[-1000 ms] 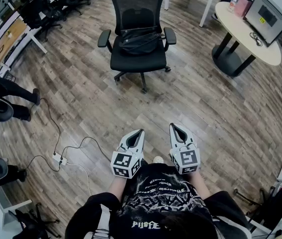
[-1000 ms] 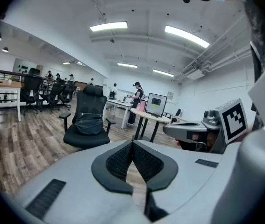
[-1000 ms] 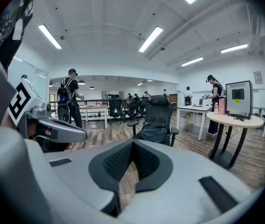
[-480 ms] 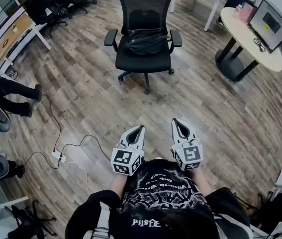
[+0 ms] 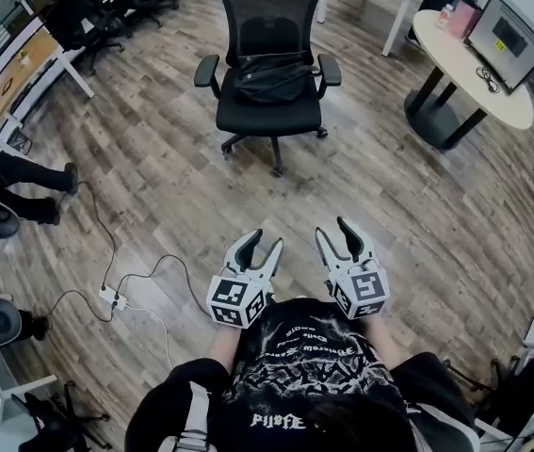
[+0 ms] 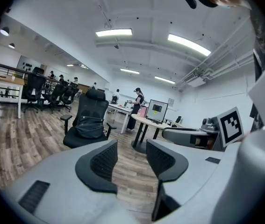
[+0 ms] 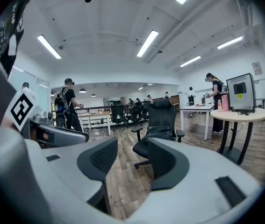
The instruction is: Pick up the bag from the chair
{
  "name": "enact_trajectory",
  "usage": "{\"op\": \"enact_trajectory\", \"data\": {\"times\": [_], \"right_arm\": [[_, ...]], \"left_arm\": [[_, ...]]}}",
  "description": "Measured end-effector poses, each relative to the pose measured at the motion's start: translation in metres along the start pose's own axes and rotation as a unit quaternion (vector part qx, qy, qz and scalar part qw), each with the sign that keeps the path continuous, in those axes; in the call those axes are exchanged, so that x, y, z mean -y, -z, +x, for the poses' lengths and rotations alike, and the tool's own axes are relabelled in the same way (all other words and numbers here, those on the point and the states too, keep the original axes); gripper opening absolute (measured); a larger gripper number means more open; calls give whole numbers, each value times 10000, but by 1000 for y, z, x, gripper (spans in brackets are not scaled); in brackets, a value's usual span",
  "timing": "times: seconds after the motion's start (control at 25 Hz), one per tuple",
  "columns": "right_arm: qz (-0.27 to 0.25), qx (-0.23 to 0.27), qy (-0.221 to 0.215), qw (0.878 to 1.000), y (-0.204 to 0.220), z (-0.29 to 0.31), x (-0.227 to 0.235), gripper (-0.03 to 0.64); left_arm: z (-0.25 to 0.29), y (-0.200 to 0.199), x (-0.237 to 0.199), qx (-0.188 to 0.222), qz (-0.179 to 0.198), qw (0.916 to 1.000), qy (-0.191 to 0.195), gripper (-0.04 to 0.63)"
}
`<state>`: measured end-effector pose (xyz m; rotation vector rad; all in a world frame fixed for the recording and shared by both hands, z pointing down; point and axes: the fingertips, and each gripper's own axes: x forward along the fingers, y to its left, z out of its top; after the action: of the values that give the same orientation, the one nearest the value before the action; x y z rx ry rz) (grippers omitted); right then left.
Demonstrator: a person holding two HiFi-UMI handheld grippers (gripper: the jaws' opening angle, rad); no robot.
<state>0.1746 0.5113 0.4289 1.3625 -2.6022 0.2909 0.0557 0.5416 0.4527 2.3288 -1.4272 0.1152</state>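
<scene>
A black bag [image 5: 269, 78] lies on the seat of a black mesh office chair [image 5: 268, 116], against its backrest, at the top middle of the head view. The bag [image 6: 88, 129] also shows in the left gripper view, and the chair [image 7: 159, 125] in the right gripper view. My left gripper [image 5: 264, 243] and right gripper [image 5: 332, 233] are held side by side close to my body, well short of the chair. Both stand open with nothing between their jaws.
A round table [image 5: 474, 59] with a monitor [image 5: 504, 38] stands at the right. A power strip [image 5: 111, 298] with cables lies on the wood floor at my left. Desks and black chairs [image 5: 88, 22] line the far left, where a person's legs [image 5: 22, 169] show.
Both grippers have gone from shut to open. The view has shifted slightly; the chair sits a little nearer than a second ago.
</scene>
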Motion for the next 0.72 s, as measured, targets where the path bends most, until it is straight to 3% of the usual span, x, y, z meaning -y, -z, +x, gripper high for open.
{"op": "enact_trajectory", "data": {"times": [0.08, 0.12, 0.4, 0.52, 0.64, 0.72], "right_arm": [[-33, -59, -35, 10000, 5, 1, -4, 244], [-28, -102, -75, 9999, 7, 2, -6, 334], [-66, -191, -93, 9998, 8, 14, -21, 344], [-64, -185, -23, 9998, 5, 21, -24, 344], [-53, -172, 36, 9998, 5, 31, -31, 344], [-12, -171, 98, 9998, 6, 37, -36, 344]], "left_arm": [[-4, 0, -2, 11, -60, 10000, 43, 242], [-6, 0, -5, 14, -71, 10000, 4, 259], [-13, -1, -31, -43, -161, 9998, -128, 308], [-11, -2, -30, -148, -86, 9995, 249, 308], [-10, -4, -22, -305, 242, 9958, 826, 308], [-11, -6, -25, -356, 362, 9938, 987, 308]]}}
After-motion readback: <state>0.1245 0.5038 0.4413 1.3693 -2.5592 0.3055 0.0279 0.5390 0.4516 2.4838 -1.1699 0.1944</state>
